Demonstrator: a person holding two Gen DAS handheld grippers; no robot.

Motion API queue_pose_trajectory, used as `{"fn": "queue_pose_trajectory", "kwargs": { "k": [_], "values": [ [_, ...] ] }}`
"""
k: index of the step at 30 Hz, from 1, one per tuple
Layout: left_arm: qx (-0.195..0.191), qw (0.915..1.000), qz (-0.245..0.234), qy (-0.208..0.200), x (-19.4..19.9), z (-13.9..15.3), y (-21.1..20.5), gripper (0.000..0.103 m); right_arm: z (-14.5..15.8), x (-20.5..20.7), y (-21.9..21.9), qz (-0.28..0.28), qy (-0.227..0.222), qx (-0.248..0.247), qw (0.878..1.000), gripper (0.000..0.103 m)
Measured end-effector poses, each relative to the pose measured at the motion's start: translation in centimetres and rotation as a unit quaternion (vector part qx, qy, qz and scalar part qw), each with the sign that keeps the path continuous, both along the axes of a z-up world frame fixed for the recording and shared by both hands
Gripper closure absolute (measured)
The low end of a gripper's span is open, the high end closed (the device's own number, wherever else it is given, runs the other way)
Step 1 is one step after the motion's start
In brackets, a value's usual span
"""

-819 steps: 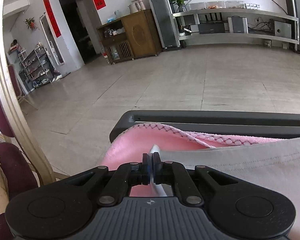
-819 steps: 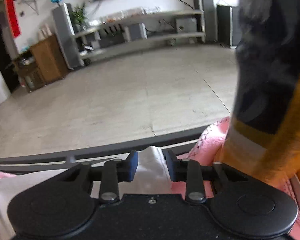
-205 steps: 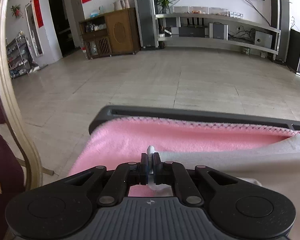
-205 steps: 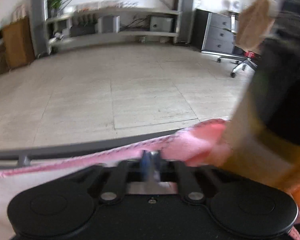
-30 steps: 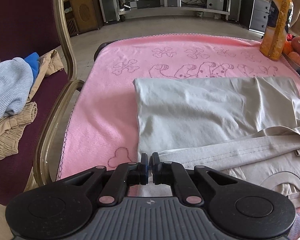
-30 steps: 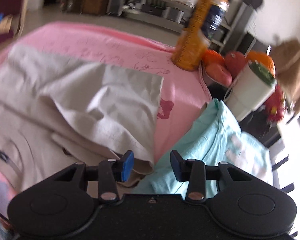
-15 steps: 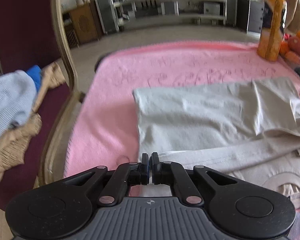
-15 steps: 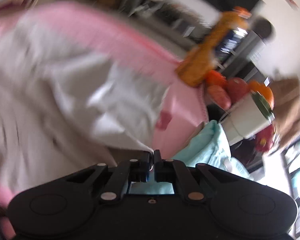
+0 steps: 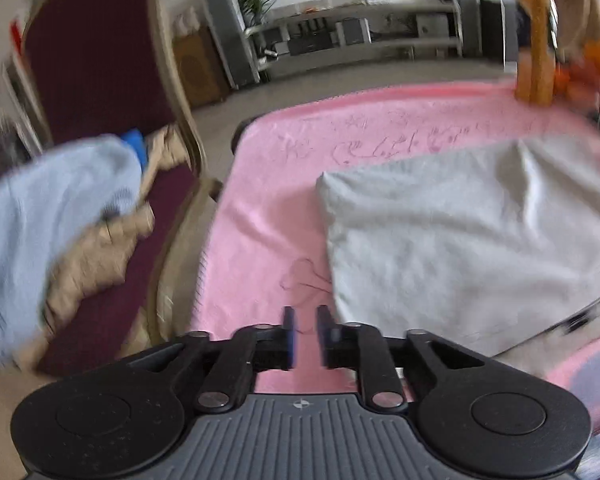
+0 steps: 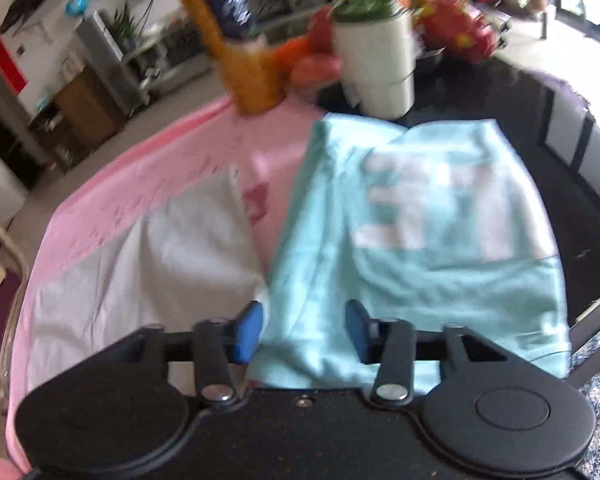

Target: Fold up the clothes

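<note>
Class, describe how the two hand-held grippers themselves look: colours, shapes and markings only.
Left hand-held gripper: black body, round side discs, silver rivets, ribbed grey panel with a small round mark, blue-faced fingers. Right hand-held gripper: the same black build, smooth speckled panel, blue pads.

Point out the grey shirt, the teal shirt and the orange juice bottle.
grey shirt [image 9: 460, 232], left wrist view, middle of the folded cloth.
teal shirt [image 10: 440, 280], right wrist view, plain cloth below the white print.
orange juice bottle [image 10: 248, 72], right wrist view, orange body under the dark label.
</note>
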State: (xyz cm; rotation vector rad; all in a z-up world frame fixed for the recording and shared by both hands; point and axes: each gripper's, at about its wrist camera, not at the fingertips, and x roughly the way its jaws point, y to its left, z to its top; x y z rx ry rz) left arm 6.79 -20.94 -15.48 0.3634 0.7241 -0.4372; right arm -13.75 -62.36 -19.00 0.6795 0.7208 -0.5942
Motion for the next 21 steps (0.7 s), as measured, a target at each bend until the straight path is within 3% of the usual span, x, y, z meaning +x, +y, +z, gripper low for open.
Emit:
{"fn": "queue_pose_trajectory", "kwargs": {
  "k": [3, 5, 10, 15, 17, 21],
  "values": [
    [-0.066, 0.9961, 0.036, 0.046, 1.3, 0.7, 1.8, 0.067, -0.1, -1.0, -0.6, -0.016, -0.036, 0.031, 0.999, 0.054],
    [-0.084, 0.9894, 0.072, 0.094, 2.7, -0.1, 2.1, 0.067, -0.4, -1.2, -0.9, -0.019, -0.056, 0.053, 0.997, 0.056],
    [-0.139, 0.9564, 0.135, 0.219, 4.8, -2.7, 2.8, 0.077, -0.8, -0.1, -0.4, -0.005, -0.083, 0.08, 0.993, 0.066],
    [-0.108, 0.9545, 0.15, 0.234, 5.0, -4.0, 2.1, 0.079, -0.8, 1.2, 0.6, 0.013, -0.073, 0.077, 0.994, 0.066],
    [-0.115, 0.9487, 0.149, 0.254, 5.2, -4.6, 2.0, 0.079, -0.8, 1.5, 0.8, 0.017, -0.069, 0.074, 0.995, 0.066],
    [-0.121, 0.9466, 0.144, 0.262, 5.2, -4.7, 1.6, 0.079, -0.7, 1.5, 0.9, 0.014, -0.068, 0.066, 0.995, 0.065]
  ]
}}
